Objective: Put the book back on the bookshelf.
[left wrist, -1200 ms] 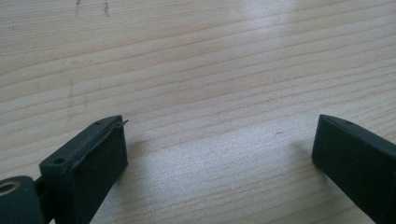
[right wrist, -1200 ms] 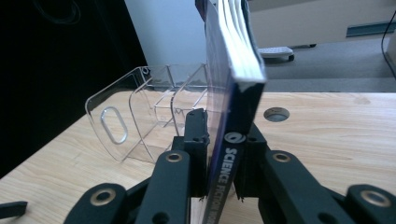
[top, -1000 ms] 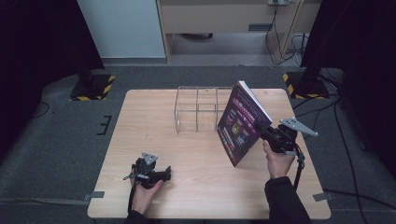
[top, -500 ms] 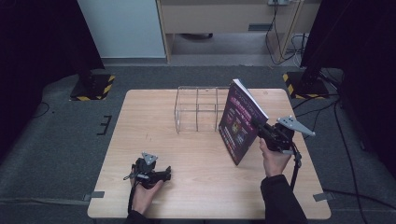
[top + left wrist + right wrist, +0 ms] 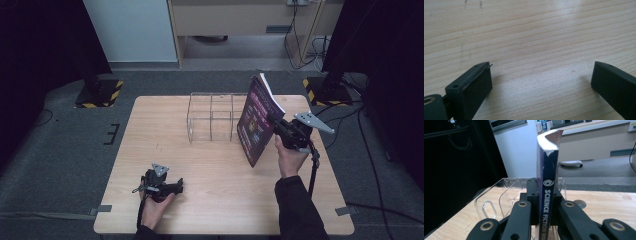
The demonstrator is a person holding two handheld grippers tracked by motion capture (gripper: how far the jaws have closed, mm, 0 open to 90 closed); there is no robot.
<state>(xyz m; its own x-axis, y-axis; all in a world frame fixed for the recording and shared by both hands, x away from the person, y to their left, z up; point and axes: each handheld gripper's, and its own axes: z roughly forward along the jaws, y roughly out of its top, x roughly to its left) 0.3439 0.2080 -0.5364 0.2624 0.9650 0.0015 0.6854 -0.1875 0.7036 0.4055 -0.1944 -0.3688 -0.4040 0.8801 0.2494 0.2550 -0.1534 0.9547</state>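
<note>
Left gripper (image 5: 176, 186): lies low on the table (image 5: 150, 120) near its front edge, jaws spread wide over bare wood, nothing between them (idle, in my reading).

Clear rack (image 5: 212, 116): stands at the table's far middle, 3 compartments as far as can be told, none visibly occupied.

Book (image 5: 257, 120): purple-covered paperback, held upright and slightly tilted above the table, just right of the rack and apart from it. The spine (image 5: 547, 202) reads "SCIENCE FICTION".

Right gripper (image 5: 279, 126): jaws pinched on the book's spine edge.

Assessment: the book looks light and fairly stiff along the spine, but its glossy cover may slide and its pages may fan open. Best hold is across the spine, low and central, as present
</note>
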